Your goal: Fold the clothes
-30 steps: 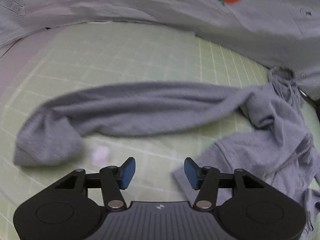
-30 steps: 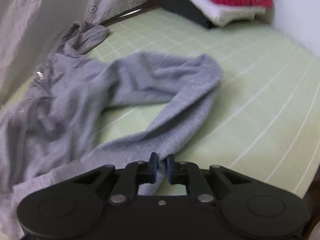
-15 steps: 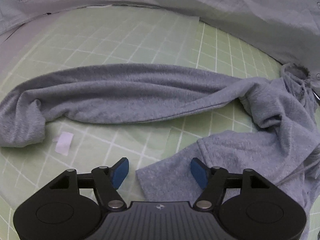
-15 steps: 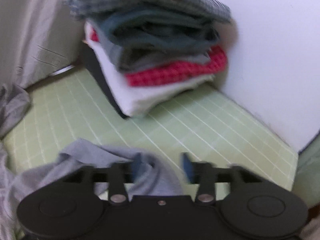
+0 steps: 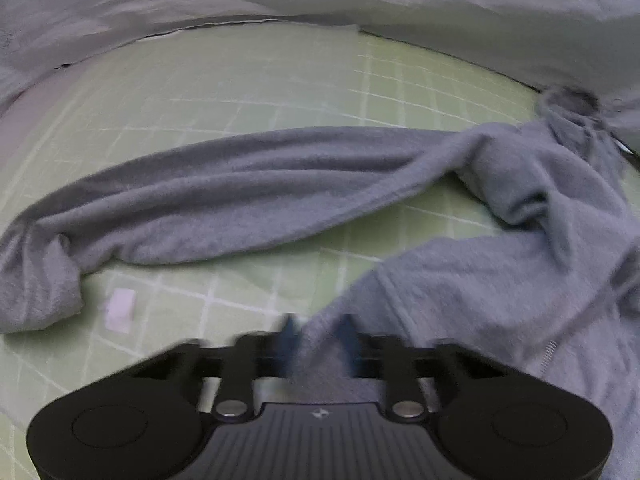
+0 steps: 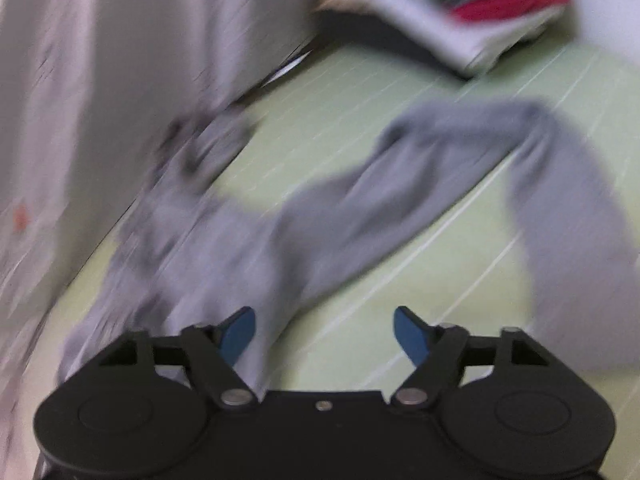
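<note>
Grey sweater [image 5: 500,280] sprawled on the green grid surface [image 5: 260,92].
Left claw [image 5: 316,336] straddles its hem corner, grip blurred, cannot tell; right claw [image 6: 324,334] gapes wide, empty.

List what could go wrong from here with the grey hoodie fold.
1. The left tool is narrowed around only the hem corner of the grey hoodie; a thin bite could slip when lifted.
2. One sleeve lies stretched across the green mat with its cuff bunched; pulling the hem may drag it crooked.
3. The right tool is open and holds nothing, and its view is blurred, so the far side is uncontrolled.
</note>
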Action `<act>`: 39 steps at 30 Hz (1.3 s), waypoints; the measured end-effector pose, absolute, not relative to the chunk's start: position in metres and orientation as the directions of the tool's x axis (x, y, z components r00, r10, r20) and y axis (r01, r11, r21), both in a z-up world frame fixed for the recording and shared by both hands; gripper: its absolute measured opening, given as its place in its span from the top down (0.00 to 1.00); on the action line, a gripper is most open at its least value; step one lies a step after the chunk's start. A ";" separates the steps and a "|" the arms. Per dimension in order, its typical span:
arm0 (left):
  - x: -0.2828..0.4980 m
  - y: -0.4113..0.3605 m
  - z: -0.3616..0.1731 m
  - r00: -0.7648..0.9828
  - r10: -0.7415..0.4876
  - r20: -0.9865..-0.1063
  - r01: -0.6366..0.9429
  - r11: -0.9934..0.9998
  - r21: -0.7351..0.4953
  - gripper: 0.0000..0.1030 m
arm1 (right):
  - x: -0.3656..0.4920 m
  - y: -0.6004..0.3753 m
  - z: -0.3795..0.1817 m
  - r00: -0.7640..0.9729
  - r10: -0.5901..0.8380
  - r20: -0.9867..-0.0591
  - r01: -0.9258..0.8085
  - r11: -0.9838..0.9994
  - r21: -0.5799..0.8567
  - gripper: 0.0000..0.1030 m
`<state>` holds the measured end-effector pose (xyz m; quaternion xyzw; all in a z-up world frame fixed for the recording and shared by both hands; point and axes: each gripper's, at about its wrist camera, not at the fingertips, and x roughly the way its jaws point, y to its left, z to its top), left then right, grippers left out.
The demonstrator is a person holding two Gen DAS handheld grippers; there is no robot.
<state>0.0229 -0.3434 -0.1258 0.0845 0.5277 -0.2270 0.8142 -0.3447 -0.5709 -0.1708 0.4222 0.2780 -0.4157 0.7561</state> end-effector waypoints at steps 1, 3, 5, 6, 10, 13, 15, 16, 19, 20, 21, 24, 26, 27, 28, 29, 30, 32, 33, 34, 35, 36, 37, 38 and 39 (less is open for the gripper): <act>0.020 -0.340 -0.125 0.336 -0.296 -0.894 0.459 0.881 -0.119 0.94 | -0.337 -0.563 -0.175 0.519 -0.357 -0.777 0.849 0.321 0.420 0.39; 0.013 -0.331 -0.124 0.338 -0.320 -0.885 0.460 0.877 -0.142 0.94 | -0.323 -0.549 -0.183 0.542 -0.291 -0.788 0.828 0.347 0.441 0.46; 0.007 -0.317 -0.121 0.335 -0.346 -0.876 0.443 0.879 -0.177 0.95 | -0.311 -0.536 -0.185 0.565 -0.252 -0.785 0.803 0.388 0.453 0.46; 0.004 -0.309 -0.119 0.334 -0.359 -0.872 0.433 0.880 -0.197 0.95 | -0.304 -0.530 -0.183 0.561 -0.256 -0.787 0.799 0.418 0.433 0.46; -0.017 -0.275 -0.107 0.358 -0.381 -0.852 0.387 0.891 -0.237 0.95 | -0.289 -0.512 -0.181 0.556 -0.260 -0.790 0.778 0.497 0.384 0.78; -0.038 -0.249 -0.100 0.385 -0.373 -0.844 0.338 0.908 -0.247 0.95 | -0.302 -0.508 -0.180 0.624 -0.242 -0.743 0.737 0.499 0.456 1.00; -0.052 -0.231 -0.097 0.397 -0.371 -0.839 0.290 0.918 -0.269 0.95 | -0.316 -0.509 -0.171 0.650 -0.259 -0.714 0.725 0.492 0.482 1.00; -0.059 -0.223 -0.095 0.402 -0.374 -0.836 0.264 0.921 -0.285 0.95 | -0.323 -0.509 -0.166 0.663 -0.267 -0.699 0.719 0.489 0.495 1.00; -0.082 -0.206 -0.081 0.409 -0.400 -0.820 0.214 0.916 -0.340 0.95 | -0.352 -0.513 -0.136 0.710 -0.299 -0.638 0.689 0.485 0.539 1.00; -0.091 -0.204 -0.076 0.412 -0.410 -0.813 0.207 0.912 -0.355 0.95 | -0.364 -0.514 -0.122 0.727 -0.313 -0.611 0.675 0.490 0.552 1.00; -0.100 -0.205 -0.071 0.416 -0.416 -0.809 0.210 0.909 -0.360 0.95 | -0.371 -0.515 -0.111 0.737 -0.329 -0.590 0.666 0.500 0.554 1.00; -0.122 -0.216 -0.069 0.420 -0.357 -0.834 0.230 0.931 -0.282 0.94 | -0.395 -0.512 -0.088 0.724 -0.416 -0.551 0.683 0.550 0.481 1.00; -0.127 -0.221 -0.083 0.384 -0.312 -0.869 0.209 0.946 -0.247 0.94 | -0.403 -0.523 -0.099 0.670 -0.422 -0.611 0.726 0.543 0.421 1.00; -0.129 -0.223 -0.091 0.362 -0.291 -0.886 0.195 0.953 -0.234 0.94 | -0.407 -0.529 -0.106 0.643 -0.419 -0.641 0.746 0.534 0.398 1.00; -0.131 -0.224 -0.095 0.349 -0.270 -0.898 0.180 0.959 -0.218 0.94 | -0.411 -0.534 -0.118 0.621 -0.396 -0.677 0.763 0.506 0.403 1.00; -0.132 -0.224 -0.095 0.352 -0.260 -0.899 0.171 0.962 -0.212 0.94 | -0.414 -0.538 -0.128 0.603 -0.375 -0.704 0.775 0.484 0.406 1.00; -0.133 -0.223 -0.093 0.362 -0.259 -0.895 0.165 0.963 -0.212 0.91 | -0.416 -0.538 -0.132 0.601 -0.366 -0.710 0.775 0.483 0.408 1.00; -0.131 -0.218 -0.088 0.378 -0.282 -0.882 0.147 0.959 -0.243 0.83 | -0.418 -0.538 -0.140 0.599 -0.347 -0.722 0.774 0.480 0.412 0.98; -0.128 -0.215 -0.086 0.385 -0.290 -0.876 0.134 0.957 -0.258 0.78 | -0.420 -0.539 -0.144 0.598 -0.337 -0.727 0.774 0.479 0.414 0.96; -0.124 -0.215 -0.084 0.391 -0.291 -0.873 0.133 0.957 -0.260 0.78 | -0.421 -0.539 -0.147 0.597 -0.327 -0.732 0.773 0.477 0.418 0.94; -0.120 -0.217 -0.082 0.394 -0.290 -0.872 0.139 0.957 -0.255 0.77 | -0.420 -0.541 -0.149 0.600 -0.318 -0.734 0.771 0.474 0.425 0.93; -0.116 -0.219 -0.081 0.398 -0.289 -0.871 0.145 0.957 -0.251 0.76 | -0.418 -0.542 -0.150 0.600 -0.314 -0.736 0.771 0.473 0.427 0.91; -0.113 -0.221 -0.079 0.402 -0.288 -0.869 0.151 0.957 -0.247 0.75 | -0.417 -0.541 -0.152 0.598 -0.312 -0.738 0.772 0.473 0.425 0.89; -0.109 -0.223 -0.077 0.406 -0.287 -0.868 0.157 0.957 -0.243 0.73 | -0.418 -0.540 -0.152 0.598 -0.312 -0.738 0.772 0.471 0.427 0.87; -0.105 -0.225 -0.076 0.409 -0.286 -0.867 0.164 0.957 -0.238 0.69 | -0.420 -0.539 -0.151 0.601 -0.315 -0.735 0.772 0.467 0.431 0.84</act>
